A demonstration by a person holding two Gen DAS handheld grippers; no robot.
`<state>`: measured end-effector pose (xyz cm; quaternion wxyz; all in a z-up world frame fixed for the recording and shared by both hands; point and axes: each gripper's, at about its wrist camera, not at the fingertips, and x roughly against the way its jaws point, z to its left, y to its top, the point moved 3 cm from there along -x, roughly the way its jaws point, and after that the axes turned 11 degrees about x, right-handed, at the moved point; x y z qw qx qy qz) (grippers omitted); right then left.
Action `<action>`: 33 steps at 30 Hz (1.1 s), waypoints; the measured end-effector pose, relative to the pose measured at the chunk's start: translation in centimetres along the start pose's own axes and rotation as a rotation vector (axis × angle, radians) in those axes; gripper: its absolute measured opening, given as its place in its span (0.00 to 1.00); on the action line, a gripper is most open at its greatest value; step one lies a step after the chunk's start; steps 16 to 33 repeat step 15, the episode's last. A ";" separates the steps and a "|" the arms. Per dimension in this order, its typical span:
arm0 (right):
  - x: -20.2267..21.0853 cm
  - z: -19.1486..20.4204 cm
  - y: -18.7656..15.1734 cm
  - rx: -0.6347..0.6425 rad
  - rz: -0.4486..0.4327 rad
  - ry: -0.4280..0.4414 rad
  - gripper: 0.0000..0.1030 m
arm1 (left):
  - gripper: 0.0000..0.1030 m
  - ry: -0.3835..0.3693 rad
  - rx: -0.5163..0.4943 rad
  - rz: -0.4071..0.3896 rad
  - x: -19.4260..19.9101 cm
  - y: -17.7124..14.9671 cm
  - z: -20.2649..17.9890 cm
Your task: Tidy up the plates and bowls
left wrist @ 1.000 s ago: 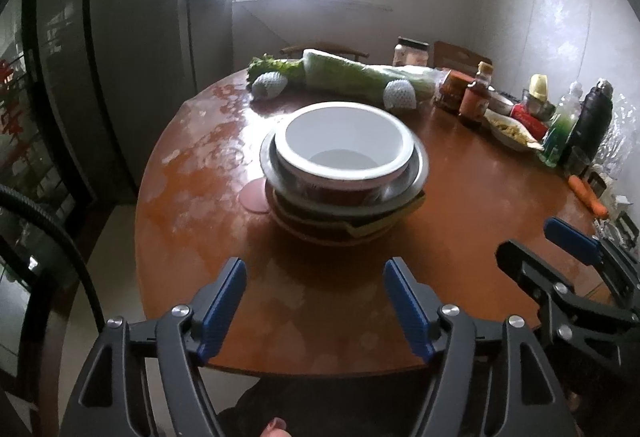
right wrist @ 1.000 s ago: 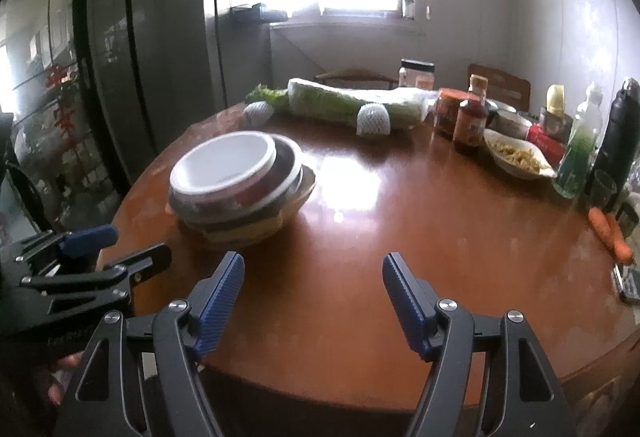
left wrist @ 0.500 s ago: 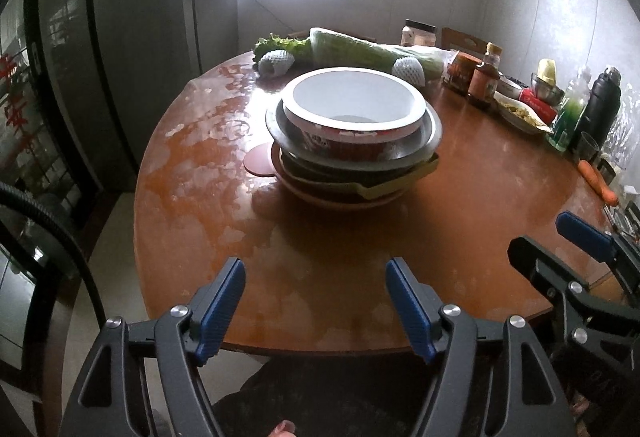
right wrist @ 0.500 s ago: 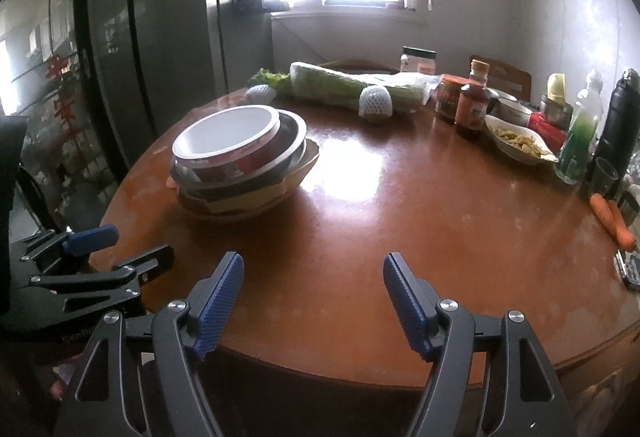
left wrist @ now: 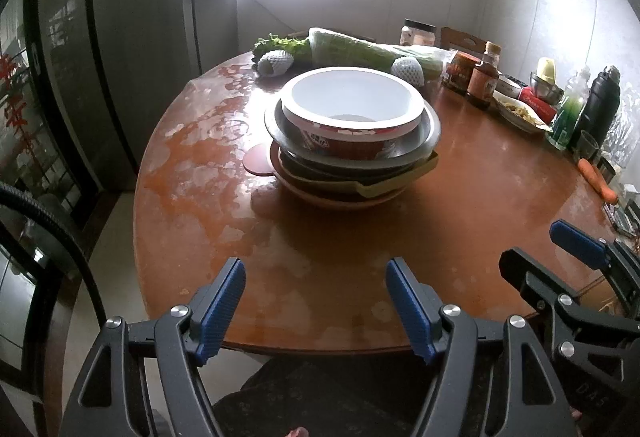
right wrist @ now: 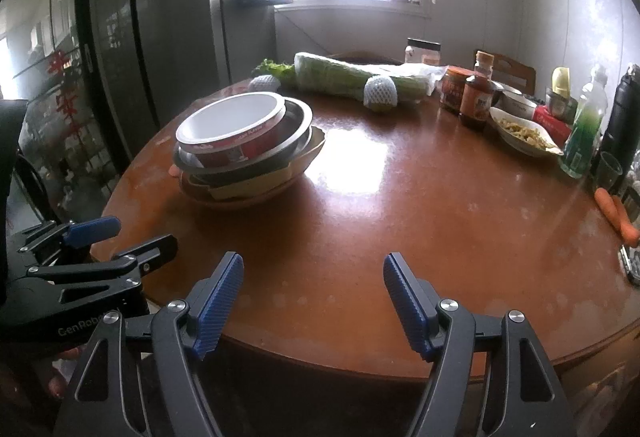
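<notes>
On the round wooden table [left wrist: 360, 249] stands one stack of dishes. On top is a bowl [left wrist: 352, 97], white inside and red outside, nested in a metal bowl [left wrist: 432, 127]. Below them lie a yellowish dish [left wrist: 384, 189] and a pale plate [left wrist: 316, 195]. My left gripper [left wrist: 316, 301] hangs open and empty over the table's near edge, well short of the stack. The right wrist view has the stack [right wrist: 240, 149] at the far left. My right gripper [right wrist: 314, 297] is open and empty over the near edge, with the left gripper [right wrist: 120, 241] beside it.
A round pink coaster [left wrist: 258, 163] lies against the stack's left side. Wrapped cabbage [left wrist: 360, 53], sauce bottles [left wrist: 484, 77], a dish of food [left wrist: 520, 115], a green bottle [left wrist: 568, 117], a black flask [left wrist: 600, 105] and carrots [left wrist: 598, 177] line the back and right edges. A dark cabinet stands left.
The stack sits a little higher in the left wrist view than a second ago. Both grippers stay open and empty, and nothing on the table has moved.
</notes>
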<state>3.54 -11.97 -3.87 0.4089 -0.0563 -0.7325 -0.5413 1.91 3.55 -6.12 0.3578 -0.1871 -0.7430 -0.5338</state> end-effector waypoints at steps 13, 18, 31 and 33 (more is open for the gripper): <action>-0.4 0.1 0.0 -0.004 0.007 0.019 0.72 | 0.70 0.010 0.006 0.006 -0.4 0.0 0.0; -0.6 0.0 -0.1 -0.010 0.007 0.024 0.72 | 0.70 0.006 0.010 0.003 -0.4 0.1 0.1; -0.6 0.0 -0.1 -0.010 0.007 0.024 0.72 | 0.70 0.006 0.010 0.003 -0.4 0.1 0.1; -0.6 0.0 -0.1 -0.010 0.007 0.024 0.72 | 0.70 0.006 0.010 0.003 -0.4 0.1 0.1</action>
